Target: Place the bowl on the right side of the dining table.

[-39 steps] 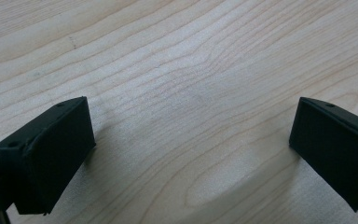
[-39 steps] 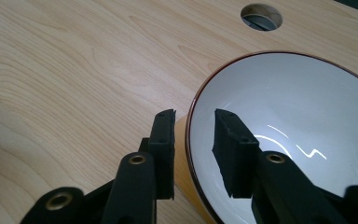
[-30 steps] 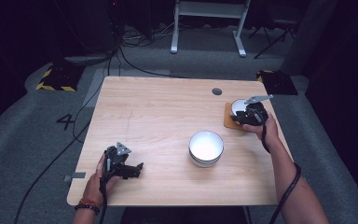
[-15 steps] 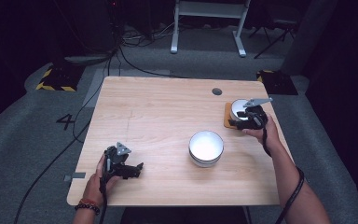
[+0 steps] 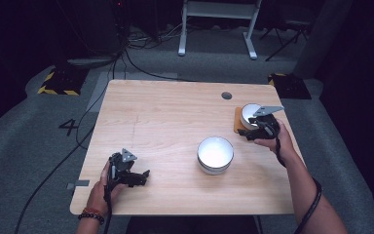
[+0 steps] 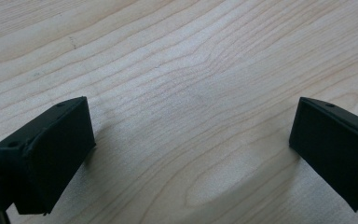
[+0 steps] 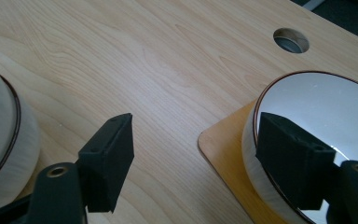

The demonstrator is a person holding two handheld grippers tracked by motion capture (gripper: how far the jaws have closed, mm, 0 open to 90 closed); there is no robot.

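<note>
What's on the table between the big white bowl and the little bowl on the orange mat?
Just bare wooden table. The right gripper view shows it between the big white bowl and the orange mat under the little bowl.

Table (image 5: 165, 122): pale wood grain, smooth, matt. Small bowl (image 7: 326, 107): glossy white glaze, dark rim. Coaster (image 7: 223, 144): smooth orange-brown wood.

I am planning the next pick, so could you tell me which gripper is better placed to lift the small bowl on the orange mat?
Probably the right gripper: open, one jaw already over the small bowl on the orange mat. The left gripper rests open on bare table, across the table.
</note>
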